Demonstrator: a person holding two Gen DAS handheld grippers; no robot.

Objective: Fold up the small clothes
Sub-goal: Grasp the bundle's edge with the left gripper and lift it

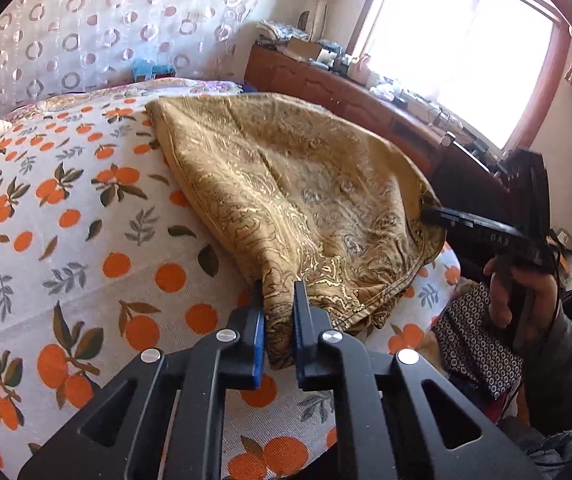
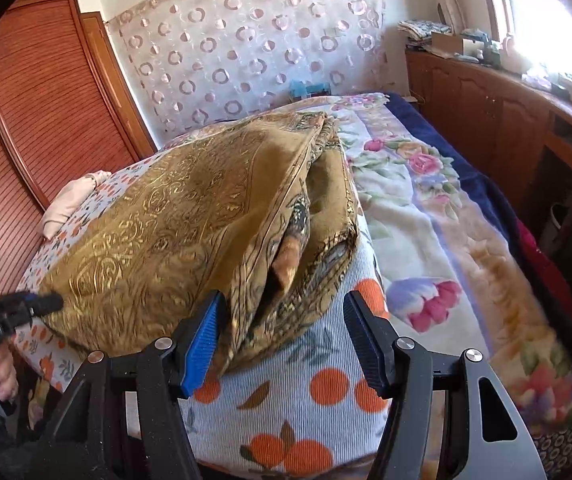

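A bunched corner of the golden-brown paisley-patterned cloth (image 1: 286,184) is pinched by the left gripper (image 1: 279,292). The right gripper (image 2: 282,300) is held spread, one blue pad touching the cloth's folded edge. The cloth is draped over the orange-printed bed sheet (image 1: 66,220); bare sheet is seen toward nine o'clock.

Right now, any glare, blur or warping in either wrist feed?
Left wrist view: window blown out white, cabinet top beneath it washed; gold cloth sharp; fisheye bends the room edges. Right wrist view: glare only at the top right, by the window; the cloth near the left claw looks smeared; wardrobe bowed.
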